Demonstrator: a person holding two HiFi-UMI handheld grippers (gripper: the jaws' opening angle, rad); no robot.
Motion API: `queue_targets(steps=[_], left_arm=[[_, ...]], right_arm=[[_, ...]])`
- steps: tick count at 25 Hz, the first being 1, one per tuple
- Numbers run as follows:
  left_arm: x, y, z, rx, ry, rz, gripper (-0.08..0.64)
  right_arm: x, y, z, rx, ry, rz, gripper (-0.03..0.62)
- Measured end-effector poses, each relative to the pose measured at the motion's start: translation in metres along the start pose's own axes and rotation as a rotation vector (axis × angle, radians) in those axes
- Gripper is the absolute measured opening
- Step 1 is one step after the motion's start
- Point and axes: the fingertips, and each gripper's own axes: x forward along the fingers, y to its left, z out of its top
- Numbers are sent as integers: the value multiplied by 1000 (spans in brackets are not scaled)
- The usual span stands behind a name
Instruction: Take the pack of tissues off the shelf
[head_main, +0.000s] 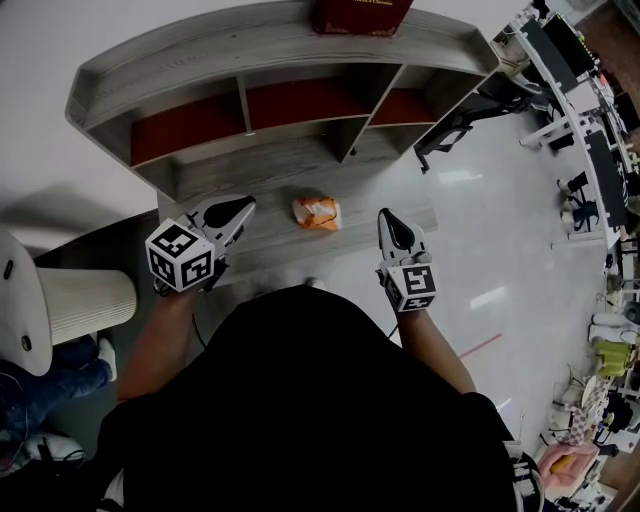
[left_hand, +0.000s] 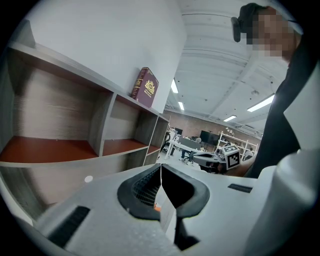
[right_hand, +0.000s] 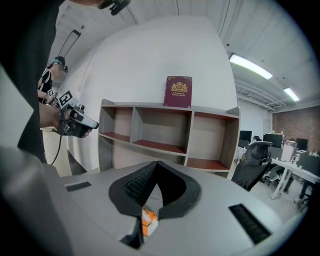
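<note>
Head view: grey shelf (head_main: 290, 50) with red-brown compartment floors, standing against a white wall; dark red book (head_main: 360, 15) upright on its top board. Pack of tissues (head_main: 316, 212), orange and white, lying on the shelf's lowest grey board in front of the compartments. Left gripper (head_main: 238, 208) to the pack's left, right gripper (head_main: 393, 225) to its right, both near the pack and apart from it, tips pointed toward the shelf. White ribbed cylinder (head_main: 90, 300) on the floor at far left; person in a black top (head_main: 300, 400) filling the lower frame. Left gripper view: jaws of the left gripper (left_hand: 161, 169) meeting at the tips, nothing clamped; a sliver of orange (left_hand: 156, 206) shows through the gap below them. Shelf compartments to the left, the book (left_hand: 145, 87) on top, the right gripper (left_hand: 197, 156) beyond. Right gripper view: jaws of the right gripper (right_hand: 157, 166) closed together and empty; the pack of tissues (right_hand: 149, 220) seen below through the opening behind the tips, not touched by them. Shelf ahead, book (right_hand: 178, 91) above, left gripper (right_hand: 94, 125) at far left, office chair (right_hand: 257, 155) at right.
</note>
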Motion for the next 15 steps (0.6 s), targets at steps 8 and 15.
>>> queue_targets(steps=[8, 15], left_arm=[[0, -3, -1, -8, -5, 10, 18], [2, -6, -4, -13, 4, 16, 18]], right_arm=[[-2, 4, 21, 35, -45, 30, 8], [-7, 3, 25, 44, -53, 44, 8]])
